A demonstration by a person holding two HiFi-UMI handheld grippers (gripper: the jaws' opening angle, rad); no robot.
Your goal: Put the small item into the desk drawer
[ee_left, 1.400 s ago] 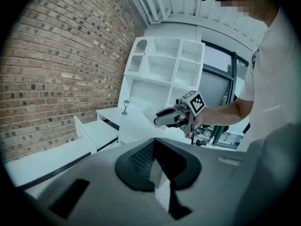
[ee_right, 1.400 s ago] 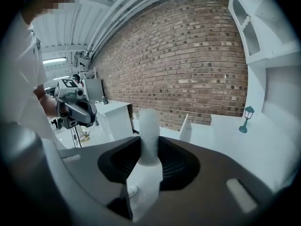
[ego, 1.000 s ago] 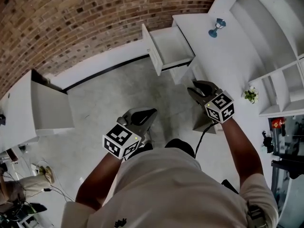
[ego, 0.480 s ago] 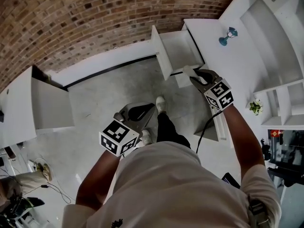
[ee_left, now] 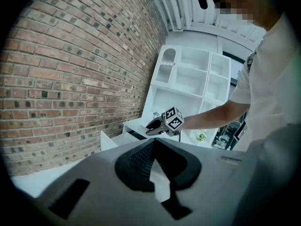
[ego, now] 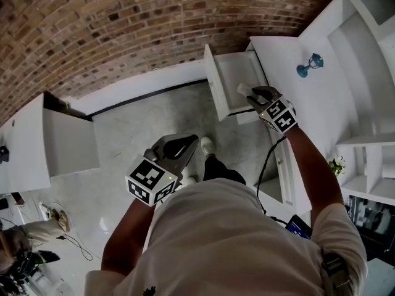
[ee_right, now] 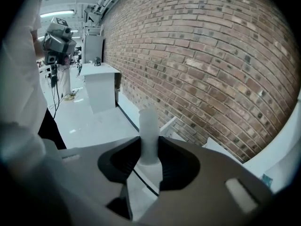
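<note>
The small item (ego: 244,90) is a white, cylinder-shaped piece. My right gripper (ego: 254,94) is shut on it, and the item (ee_right: 148,128) sticks out past the jaws. It hangs over the near right part of the open white desk drawer (ego: 233,73), whose inside shows bare. Whether it touches the drawer I cannot tell. The left gripper (ego: 185,145) hovers over the floor, well short of the drawer, its jaws (ee_left: 154,142) shut with nothing in them. In the left gripper view the right gripper (ee_left: 153,126) shows above the drawer (ee_left: 115,138).
The white desk top (ego: 287,48) carries a small blue goblet (ego: 310,65). White shelving stands to its right, with a small plant (ego: 337,164). A white cabinet (ego: 62,143) stands at the left by the brick wall. My foot (ego: 207,145) is on the grey floor before the drawer.
The right gripper has carried the white item from in front of the desk to over the open drawer. The left gripper has also moved forward, and the person has stepped closer to the desk.
</note>
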